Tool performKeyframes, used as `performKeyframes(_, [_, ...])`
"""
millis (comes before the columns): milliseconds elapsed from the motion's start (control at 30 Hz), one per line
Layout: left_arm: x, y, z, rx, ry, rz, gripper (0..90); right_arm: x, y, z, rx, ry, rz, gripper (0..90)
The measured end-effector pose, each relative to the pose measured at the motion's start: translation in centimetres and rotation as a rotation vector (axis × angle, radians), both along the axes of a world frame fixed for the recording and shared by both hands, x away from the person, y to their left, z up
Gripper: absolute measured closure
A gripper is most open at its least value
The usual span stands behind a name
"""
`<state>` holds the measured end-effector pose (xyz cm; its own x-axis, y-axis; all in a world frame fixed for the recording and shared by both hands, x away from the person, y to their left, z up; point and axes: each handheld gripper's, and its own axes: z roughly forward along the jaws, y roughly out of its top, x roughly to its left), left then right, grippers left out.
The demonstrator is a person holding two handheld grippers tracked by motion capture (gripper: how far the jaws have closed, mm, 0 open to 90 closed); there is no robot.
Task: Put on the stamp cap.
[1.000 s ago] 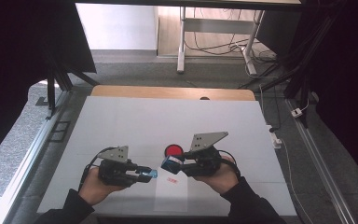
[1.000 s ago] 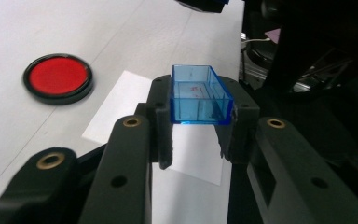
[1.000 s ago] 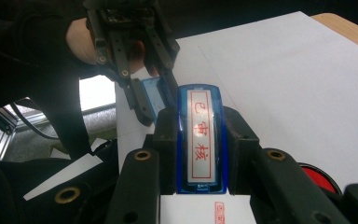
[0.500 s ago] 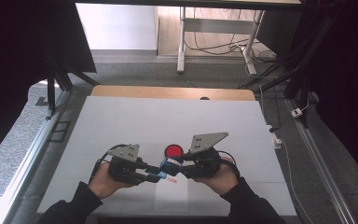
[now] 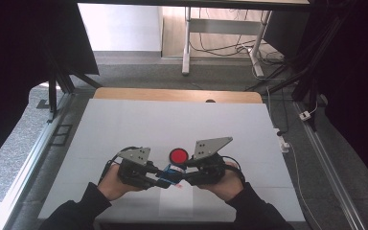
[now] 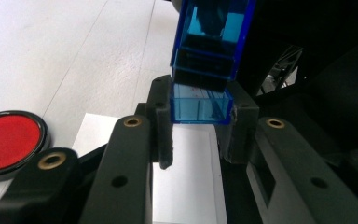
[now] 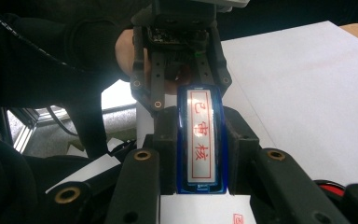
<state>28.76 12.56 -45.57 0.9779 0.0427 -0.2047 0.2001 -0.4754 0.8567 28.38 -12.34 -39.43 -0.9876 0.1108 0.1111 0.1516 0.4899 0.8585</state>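
Both tools, left (image 5: 159, 178) and right (image 5: 184, 176), are pinched on the blue stamp (image 5: 171, 175) at lower centre; judged light, rigid, slippery plastic, best gripped on flat sides.

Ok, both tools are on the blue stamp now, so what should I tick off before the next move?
1. Left tool shut on the blue stamp's lower section: ok, pads press both sides.
2. Right tool shut on the blue stamp: ok, it sits between the pads, label up.
3. Stamp held off the white paper: ok, it hangs between the two tools in the high view.
4. Red ink pad open and beside the tools: ok.
5. Stamp's two sections already separated: cannot tell.
6. Small paper sheet lies under the stamp: ok.
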Motion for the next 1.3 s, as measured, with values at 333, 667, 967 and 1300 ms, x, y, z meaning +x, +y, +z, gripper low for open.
performKeyframes(333, [0.06,0.01,-0.09,-0.026,-0.004,-0.044,68.7,-0.09,0.11,-0.06,-0.004,0.002,0.015,70.6])
performKeyframes(667, [0.11,0.17,-0.06,-0.065,-0.016,-0.080,68.8,-0.26,0.27,-0.07,0.008,0.008,0.040,70.6])
performKeyframes(967, [0.11,0.16,0.11,-0.072,-0.048,-0.091,68.9,0.05,0.05,-0.31,0.032,0.042,0.045,70.6])
performKeyframes(1300, [0.03,0.05,0.04,-0.062,-0.054,-0.052,66.3,-0.06,0.10,-0.16,0.012,0.010,0.032,70.6])
